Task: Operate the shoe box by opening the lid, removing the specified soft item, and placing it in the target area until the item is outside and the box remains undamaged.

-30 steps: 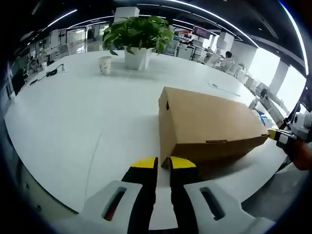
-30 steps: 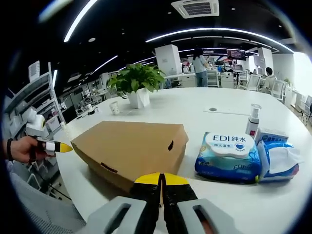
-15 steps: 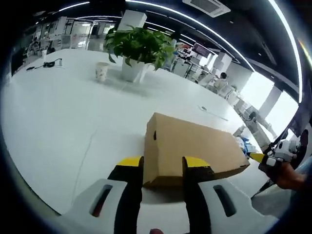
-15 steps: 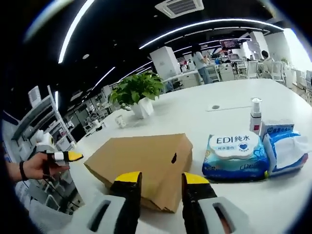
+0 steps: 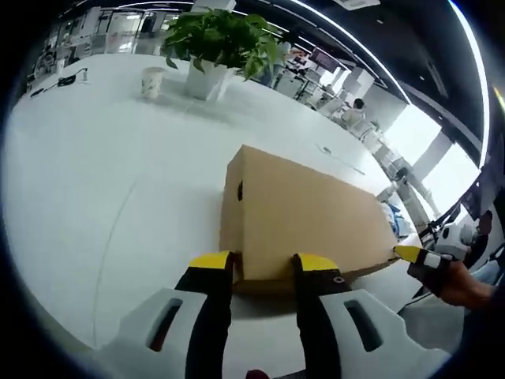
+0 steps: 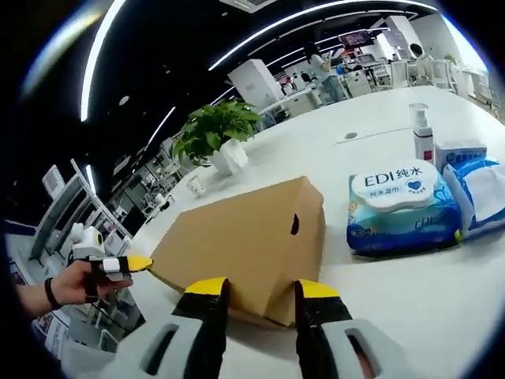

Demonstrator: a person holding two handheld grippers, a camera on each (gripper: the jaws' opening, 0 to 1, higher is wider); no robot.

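White counter (image 5: 95, 205) carries everything. Brown cardboard shoe box (image 5: 304, 217), lid shut, lies on it, one end toward each tool. Potted plant (image 5: 217, 43) and paper cup (image 5: 151, 80) stand well beyond the box. Wet-wipe pack (image 6: 402, 207) lies beside the box, pump bottle (image 6: 423, 133) behind the pack. Left tool (image 5: 264, 262): jaws spread, box's near bottom edge between the yellow tips. Right tool (image 6: 260, 288): jaws spread, box's near corner between the tips. Contact with the cardboard: cannot tell.
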